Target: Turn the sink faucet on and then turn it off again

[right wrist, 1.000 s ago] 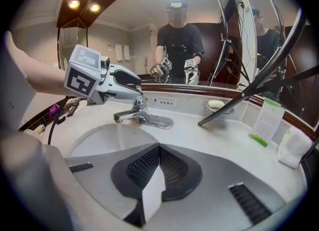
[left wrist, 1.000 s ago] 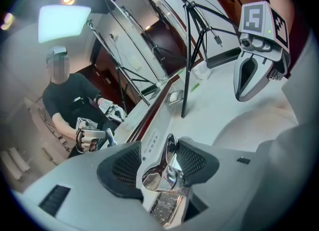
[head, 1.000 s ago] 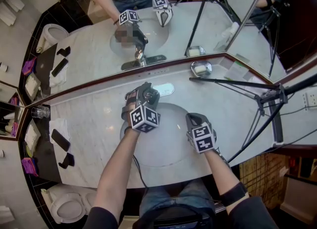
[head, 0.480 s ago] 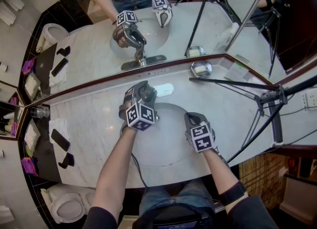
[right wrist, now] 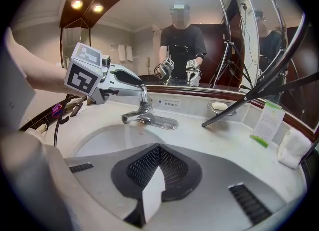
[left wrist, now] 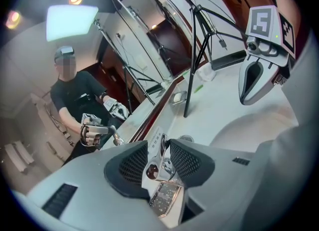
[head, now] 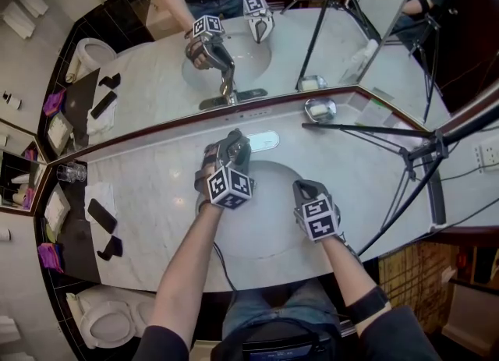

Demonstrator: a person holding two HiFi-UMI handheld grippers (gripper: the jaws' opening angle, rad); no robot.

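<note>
Head view down onto pale marble table (head: 140, 188), backed by long mirror (head: 148, 79) doubling everything on it. Sunk into table's middle, oval sink (head: 269, 231). At right, black tripod (head: 405, 157), one leg slanting across table toward mirror. Left gripper (head: 236, 144) stretched over sink's back rim onto faucet (head: 261, 141), marker cube toward camera. Seen through left gripper view: jaws just drawn closer, now roughly halfway in, dark mesh pads on either side of chrome lever (left wrist: 164, 164) and pressing against it. Right gripper (head: 302, 188) hovering above sink's right side, well apart from faucet and touching nothing. Seen through right gripper view: jaws fully together, pads meeting, nothing caught between. Same view, straight ahead: faucet upright at sink's far edge, spout leaning over basin, flat chrome base plate lying along rim, left gripper coming in from left onto its top. Right of faucet, near mirror's foot, small metal soap dish (head: 320, 107) with white bar. Far left on table, drinking glass (head: 70, 172).
</note>
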